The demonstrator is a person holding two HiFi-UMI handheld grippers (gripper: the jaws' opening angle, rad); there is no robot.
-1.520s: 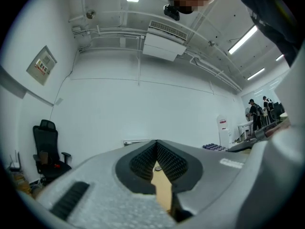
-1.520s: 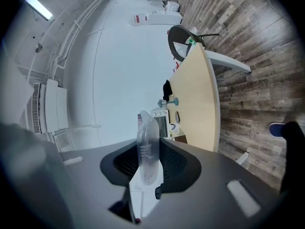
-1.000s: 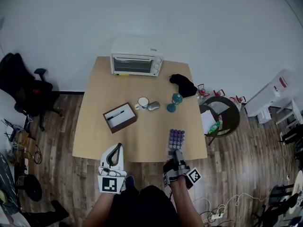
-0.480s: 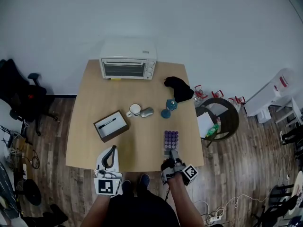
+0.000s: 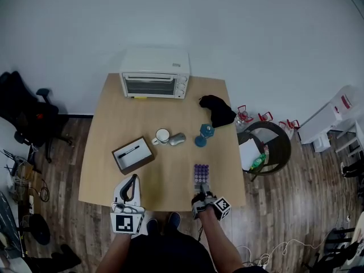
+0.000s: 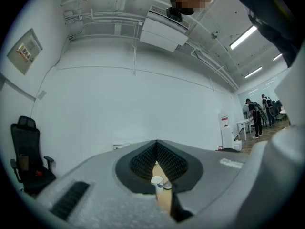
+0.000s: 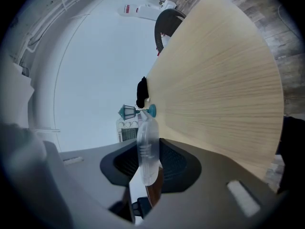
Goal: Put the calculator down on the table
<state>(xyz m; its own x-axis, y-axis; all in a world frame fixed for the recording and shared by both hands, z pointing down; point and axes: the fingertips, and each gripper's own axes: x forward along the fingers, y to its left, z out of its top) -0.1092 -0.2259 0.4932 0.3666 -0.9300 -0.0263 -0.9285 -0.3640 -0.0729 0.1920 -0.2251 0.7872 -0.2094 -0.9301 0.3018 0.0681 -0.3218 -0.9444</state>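
The calculator (image 5: 201, 173), with its purple keys upward, is clamped by its near end in the right gripper (image 5: 203, 189), whose jaws are closed on it. In the right gripper view it is seen edge-on, pressed from both sides by the dark pads (image 7: 177, 166). It is held over the near right part of the wooden table (image 5: 170, 115), just inside the front edge; whether its underside touches the tabletop cannot be told. The left gripper (image 5: 135, 179) is held at the near left edge of the table, with its jaws brought together and nothing caught between them; in the left gripper view only a narrow slit is left below the meeting pads (image 6: 142, 162). Near the middle of the table a white mug (image 5: 162, 136) and a grey mouse (image 5: 177, 139) are set just beside each other, with a blue lantern-shaped ornament (image 5: 202, 135) to their right and a brown box (image 5: 132, 155) holding a pen to their left. A white toaster oven (image 5: 154, 73) is placed at the far edge, and a black cloth (image 5: 219, 110) is laid at the far right
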